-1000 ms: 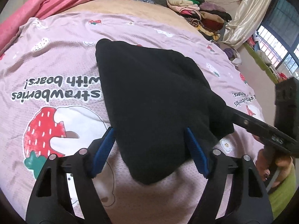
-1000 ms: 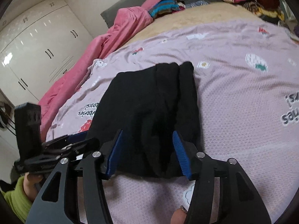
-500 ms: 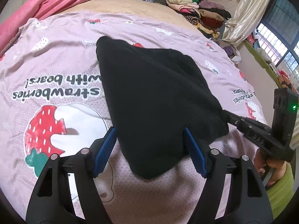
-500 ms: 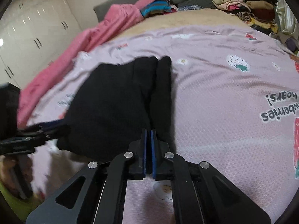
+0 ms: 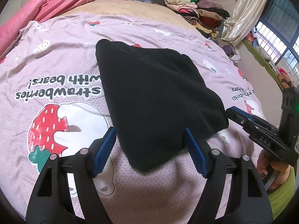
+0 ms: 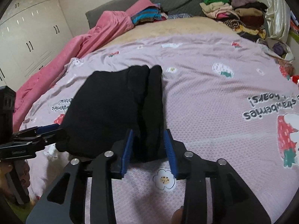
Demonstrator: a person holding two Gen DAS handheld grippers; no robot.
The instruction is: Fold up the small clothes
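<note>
Reopened after a brief pinch: right gripper (image 6: 148, 147), jaws opening astride black garment's (image 5: 149, 97) near edge. Left gripper (image 5: 150, 150) spread wide, grasping nothing. Lay folded on strawberry bedspread (image 5: 56, 71); likely nearly done.

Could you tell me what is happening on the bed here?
A person with a gripper in each hand is folding a black garment on a pink strawberry-print sheet. The left gripper stands open around the garment's near corner. The right gripper is opening, with the garment's folded edge between its pads. Piles of clothes wait by the headboard.
</note>
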